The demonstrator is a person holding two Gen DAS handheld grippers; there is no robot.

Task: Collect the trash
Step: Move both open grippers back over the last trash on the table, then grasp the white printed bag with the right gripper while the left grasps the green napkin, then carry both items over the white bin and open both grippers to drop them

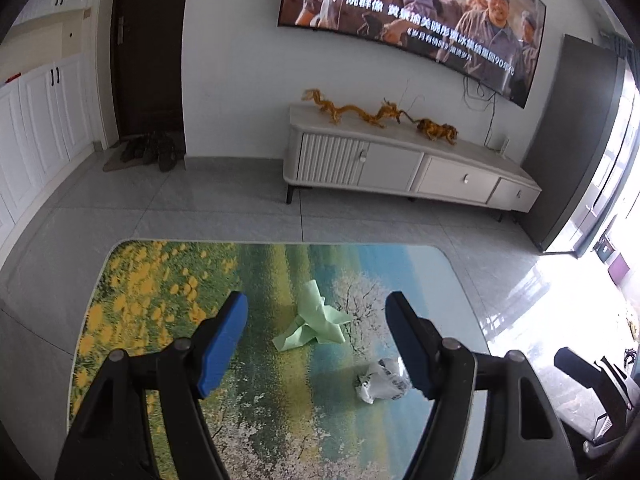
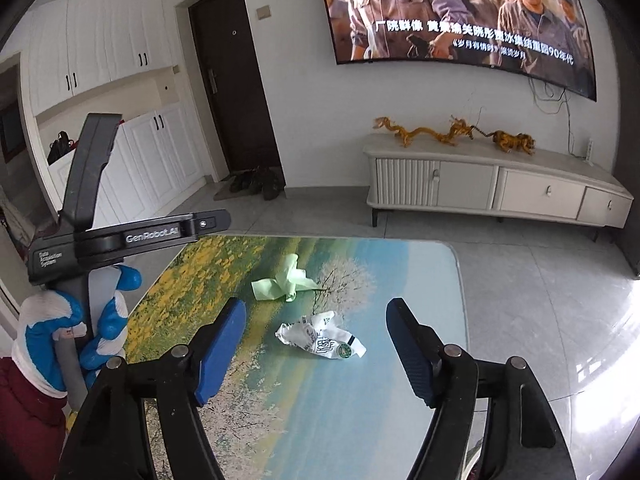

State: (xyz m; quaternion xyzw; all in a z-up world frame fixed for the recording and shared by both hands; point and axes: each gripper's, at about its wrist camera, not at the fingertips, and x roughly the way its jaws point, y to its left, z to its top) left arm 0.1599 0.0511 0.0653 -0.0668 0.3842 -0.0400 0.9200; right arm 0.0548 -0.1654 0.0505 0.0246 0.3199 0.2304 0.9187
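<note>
I count two pieces of trash on my counter point(image 2: 440, 280): one crumpled green paper point(image 2: 286, 282) and one crumpled white wrapper point(image 2: 320, 338). I hold two grippers, the left gripper point(image 1: 316, 344) and the right gripper point(image 2: 316, 350), each with two blue-padded fingers point(image 2: 222, 350). Against the far wall I see one television point(image 2: 460, 16), one low cabinet point(image 2: 500, 188) carrying two golden figurines point(image 2: 424, 132), and one dark door point(image 2: 236, 88) with several shoes point(image 2: 256, 182) at its foot.
</note>
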